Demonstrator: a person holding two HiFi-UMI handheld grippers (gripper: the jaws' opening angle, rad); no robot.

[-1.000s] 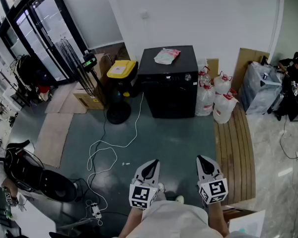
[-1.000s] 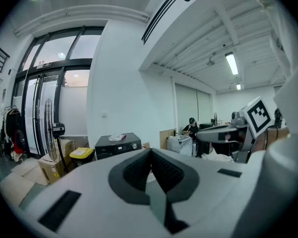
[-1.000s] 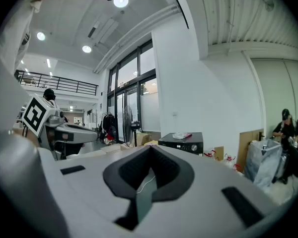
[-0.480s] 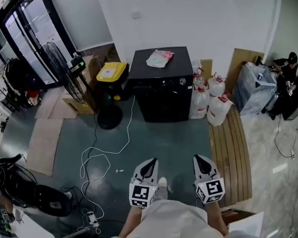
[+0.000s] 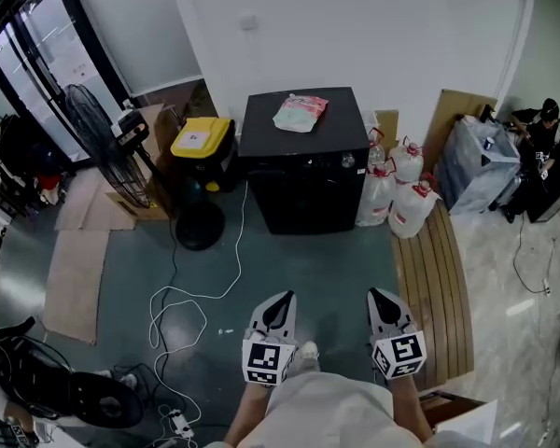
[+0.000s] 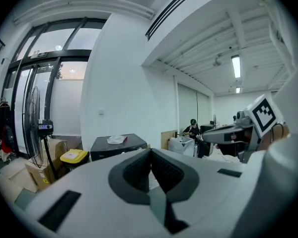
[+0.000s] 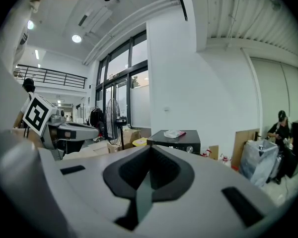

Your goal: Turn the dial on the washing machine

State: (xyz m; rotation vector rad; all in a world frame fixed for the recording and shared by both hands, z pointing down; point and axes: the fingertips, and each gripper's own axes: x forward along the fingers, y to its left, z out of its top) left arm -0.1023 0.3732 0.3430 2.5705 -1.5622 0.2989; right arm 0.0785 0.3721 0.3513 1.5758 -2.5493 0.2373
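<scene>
The black washing machine [image 5: 303,171] stands against the far wall, well ahead of both grippers. Its small silver dial [image 5: 349,161] sits at the right of the front panel. A pink and white bag [image 5: 300,112] lies on its lid. My left gripper [image 5: 281,301] and right gripper [image 5: 380,298] are held low in front of the person, side by side, both shut and with nothing in them. In the right gripper view the machine [image 7: 176,139] and dial [image 7: 189,148] show far beyond the shut jaws. The left gripper view shows the machine [image 6: 116,144] small and distant.
A yellow-lidded bin [image 5: 202,138] and a standing fan [image 5: 98,129] are left of the machine. A white cable [image 5: 196,283] trails across the grey floor. Plastic jugs [image 5: 399,189] and a slatted wooden bench [image 5: 439,287] lie to the right. A person [image 5: 541,124] sits at far right.
The whole view has shifted: the machine now sits a little further left and nearer in the head view. Both grippers keep their place before the body and stay shut.
</scene>
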